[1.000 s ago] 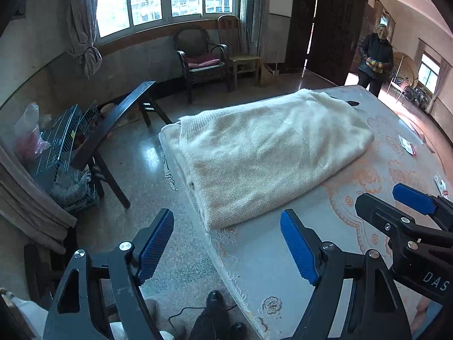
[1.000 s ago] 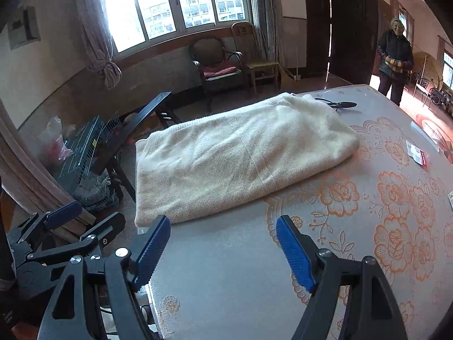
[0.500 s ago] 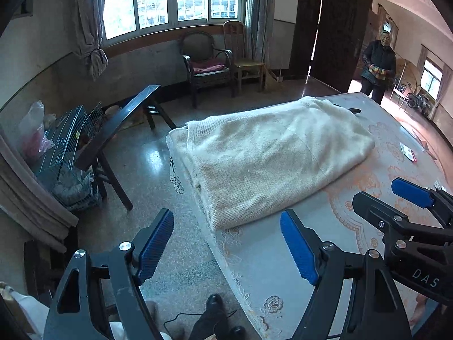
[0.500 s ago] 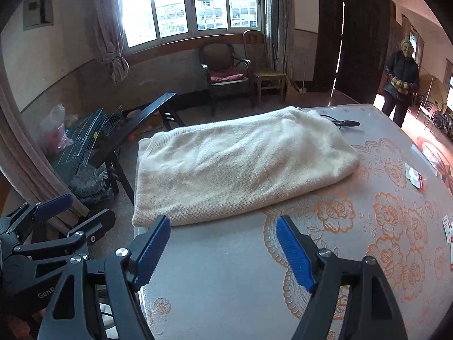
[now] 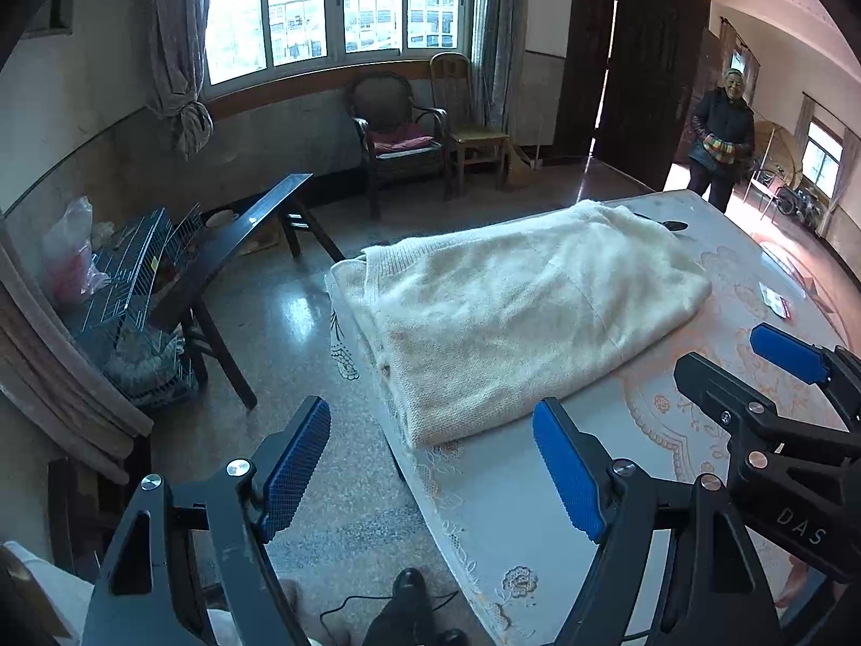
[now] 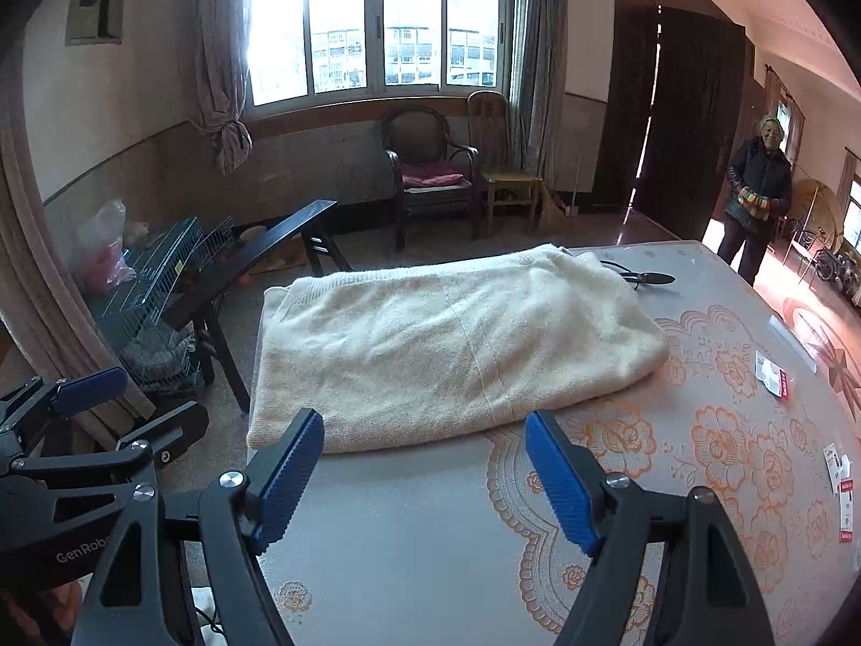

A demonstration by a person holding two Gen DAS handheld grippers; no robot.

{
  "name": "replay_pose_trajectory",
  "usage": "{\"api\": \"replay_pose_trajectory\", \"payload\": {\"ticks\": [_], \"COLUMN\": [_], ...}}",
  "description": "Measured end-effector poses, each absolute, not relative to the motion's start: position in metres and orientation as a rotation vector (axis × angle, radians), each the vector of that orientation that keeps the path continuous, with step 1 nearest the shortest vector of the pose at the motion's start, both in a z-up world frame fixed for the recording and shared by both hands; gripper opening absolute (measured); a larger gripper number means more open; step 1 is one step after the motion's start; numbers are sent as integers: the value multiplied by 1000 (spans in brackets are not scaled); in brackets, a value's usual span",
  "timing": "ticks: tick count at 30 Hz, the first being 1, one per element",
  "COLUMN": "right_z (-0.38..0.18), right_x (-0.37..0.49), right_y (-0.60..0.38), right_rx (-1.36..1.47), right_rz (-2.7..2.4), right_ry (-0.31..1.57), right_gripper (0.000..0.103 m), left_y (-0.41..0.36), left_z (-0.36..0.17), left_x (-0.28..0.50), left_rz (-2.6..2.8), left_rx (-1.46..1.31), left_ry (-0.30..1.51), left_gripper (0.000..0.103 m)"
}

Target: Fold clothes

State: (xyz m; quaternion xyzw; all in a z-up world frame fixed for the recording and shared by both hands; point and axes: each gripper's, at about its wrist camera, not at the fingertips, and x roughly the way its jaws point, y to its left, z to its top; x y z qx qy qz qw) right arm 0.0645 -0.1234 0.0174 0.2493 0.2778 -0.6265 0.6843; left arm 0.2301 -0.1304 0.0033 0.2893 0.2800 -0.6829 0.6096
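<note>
A cream knitted garment [image 5: 516,317] [image 6: 446,350] lies folded into a thick rectangle on the table [image 5: 516,490] [image 6: 409,538], along its left edge. My left gripper [image 5: 430,474] hangs open over the table's near left corner, short of the garment, with nothing between its blue pads. My right gripper [image 6: 425,474] is open too, just in front of the garment's near edge and above the bare tablecloth. Each gripper shows in the other's view, the right one [image 5: 775,377] at the right and the left one [image 6: 97,420] at the left.
The tablecloth has orange flower patterns. Scissors [image 6: 646,277] lie behind the garment, and paper slips [image 6: 775,377] lie at the right. A person [image 6: 753,199] stands by the far doorway. A dark bench [image 5: 237,247] and wire cages [image 5: 134,280] stand on the floor at the left.
Both views have tilted and shifted slightly, so the garment sits a little lower and more level in frame. The grippers stay open and the garment has not moved.
</note>
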Motion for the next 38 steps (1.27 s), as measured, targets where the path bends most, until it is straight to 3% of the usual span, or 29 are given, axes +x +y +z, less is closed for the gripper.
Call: {"api": "replay_pose_trajectory", "payload": {"ticks": [29, 38], "right_z": [20, 20], "right_x": [68, 68], "right_y": [-122, -121], "right_rx": [535, 533], "right_rz": [-1383, -1386], "right_ry": [625, 626], "right_gripper": [78, 78], "left_y": [-131, -127], "left_z": [5, 4], "left_x": [236, 232], "left_rz": [-1568, -1540], "left_rx": [607, 619], "left_ry": [701, 618], "left_gripper": [79, 79]}}
